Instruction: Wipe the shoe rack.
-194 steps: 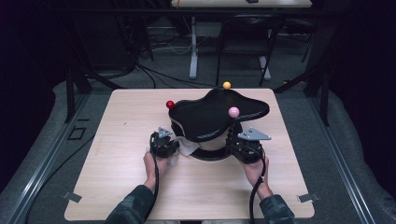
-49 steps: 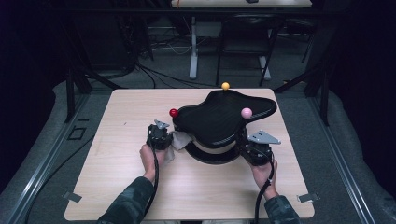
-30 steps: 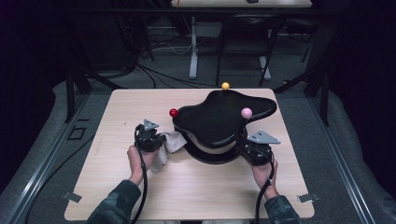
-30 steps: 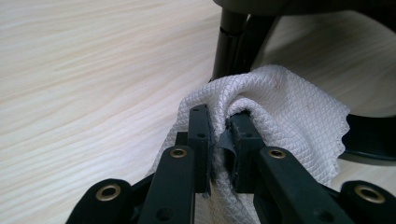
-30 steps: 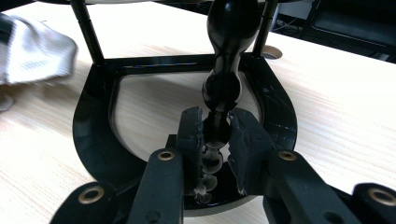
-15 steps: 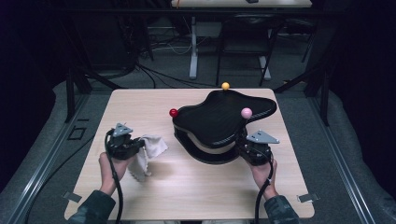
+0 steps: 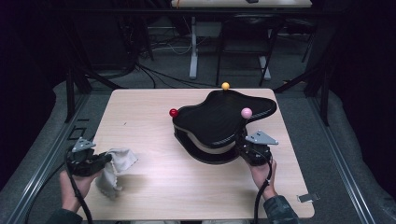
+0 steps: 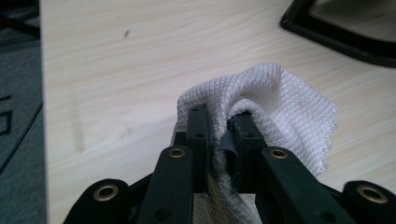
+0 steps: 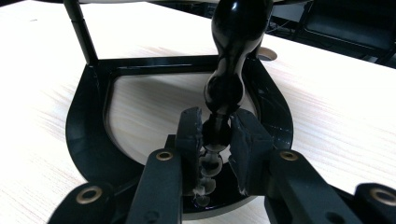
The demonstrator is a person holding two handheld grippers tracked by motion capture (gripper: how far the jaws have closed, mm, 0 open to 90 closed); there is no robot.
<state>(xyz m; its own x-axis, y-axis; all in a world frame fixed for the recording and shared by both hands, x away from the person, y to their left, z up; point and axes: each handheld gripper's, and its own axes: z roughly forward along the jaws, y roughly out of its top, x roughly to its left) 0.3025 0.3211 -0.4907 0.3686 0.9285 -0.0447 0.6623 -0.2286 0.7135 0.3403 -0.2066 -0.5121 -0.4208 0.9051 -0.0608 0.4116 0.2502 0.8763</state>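
High view puts the left gripper (image 7: pixel 95 161), jaws clamped on the white cloth (image 7: pixel 116 163), at the table's near left, well apart from the black stand (image 7: pixel 219 122) whose leg the right gripper (image 7: pixel 247 149) pinches

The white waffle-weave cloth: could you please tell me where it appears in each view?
High view: white waffle-weave cloth lower left, on the light wooden table, in the left gripper.
Left gripper view: centre, draped over the jaws.
Right gripper view: not in it.
Shared landmark: the black curved stand base.
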